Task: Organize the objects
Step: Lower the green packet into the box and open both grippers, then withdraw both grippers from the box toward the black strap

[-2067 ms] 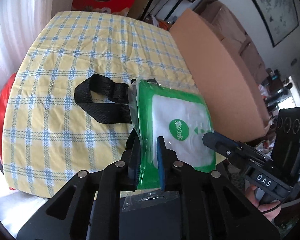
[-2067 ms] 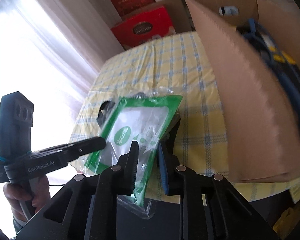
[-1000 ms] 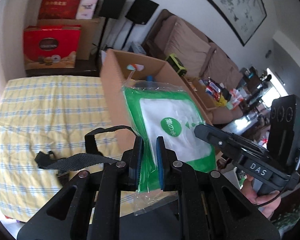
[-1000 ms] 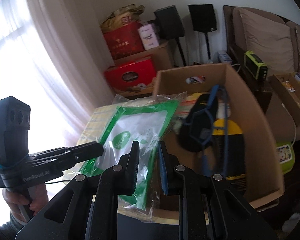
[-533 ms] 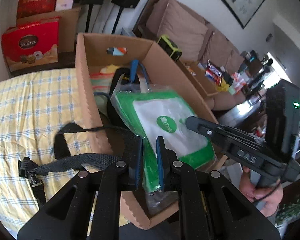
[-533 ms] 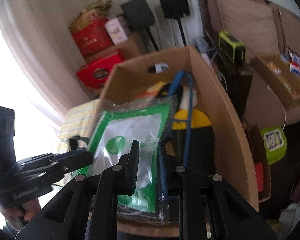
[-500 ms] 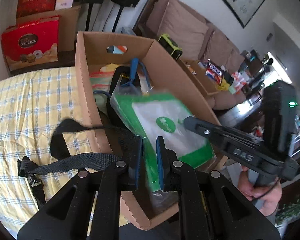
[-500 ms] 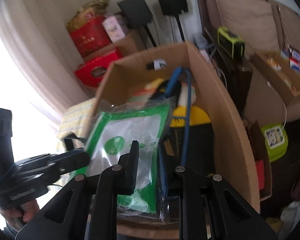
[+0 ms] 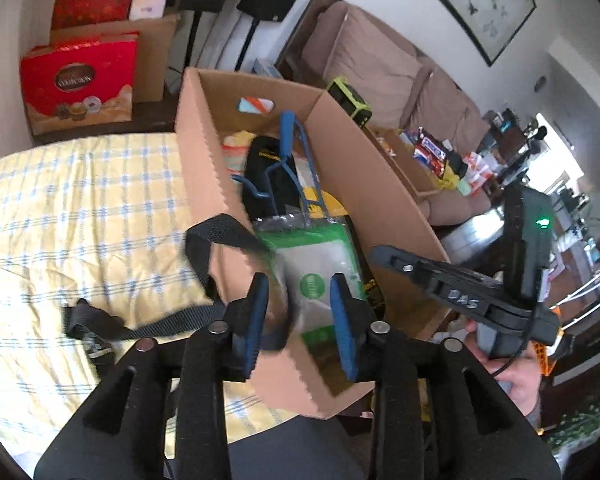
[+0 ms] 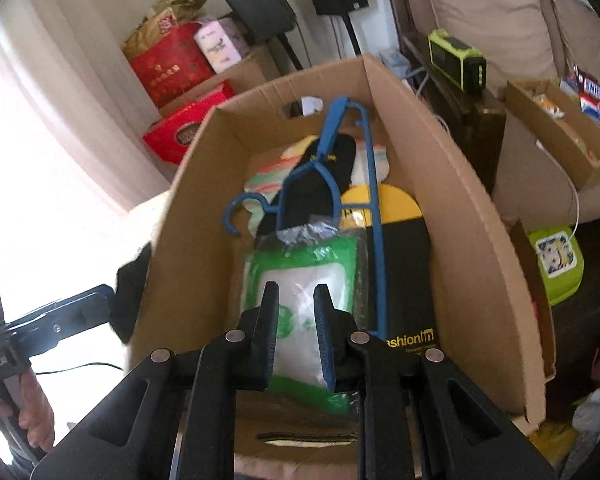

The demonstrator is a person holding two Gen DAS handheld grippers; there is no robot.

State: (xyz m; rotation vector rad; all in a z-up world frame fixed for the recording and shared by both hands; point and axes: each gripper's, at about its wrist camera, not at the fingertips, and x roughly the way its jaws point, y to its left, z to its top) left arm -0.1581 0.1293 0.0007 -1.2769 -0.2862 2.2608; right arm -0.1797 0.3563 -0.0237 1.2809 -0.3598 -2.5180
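Note:
A green and white plastic packet (image 10: 300, 276) lies low inside the open cardboard box (image 10: 440, 184), on a blue hanger (image 10: 374, 240) and a black and yellow package (image 10: 404, 280). My right gripper (image 10: 296, 320) is shut on the packet's near edge. In the left wrist view the packet (image 9: 312, 280) is blurred between the fingers of my left gripper (image 9: 300, 312), whose jaws are opening; the pads stand off it. A black strap (image 9: 204, 240) hangs over the box wall (image 9: 196, 152) onto the cloth. The right gripper (image 9: 376, 254) reaches in from the right.
The box stands against a table under a yellow checked cloth (image 9: 80, 200). Red gift boxes (image 9: 80, 80) and speakers are behind, with a brown sofa (image 9: 380, 60) to the right. A smaller carton of snacks (image 10: 560, 128) and a green radio (image 10: 456, 60) sit right of the box.
Both grippers carried the packet from the table over the box and lowered it inside. The left jaws, shut on the packet before, have spread apart. The strap trailed along over the box wall.

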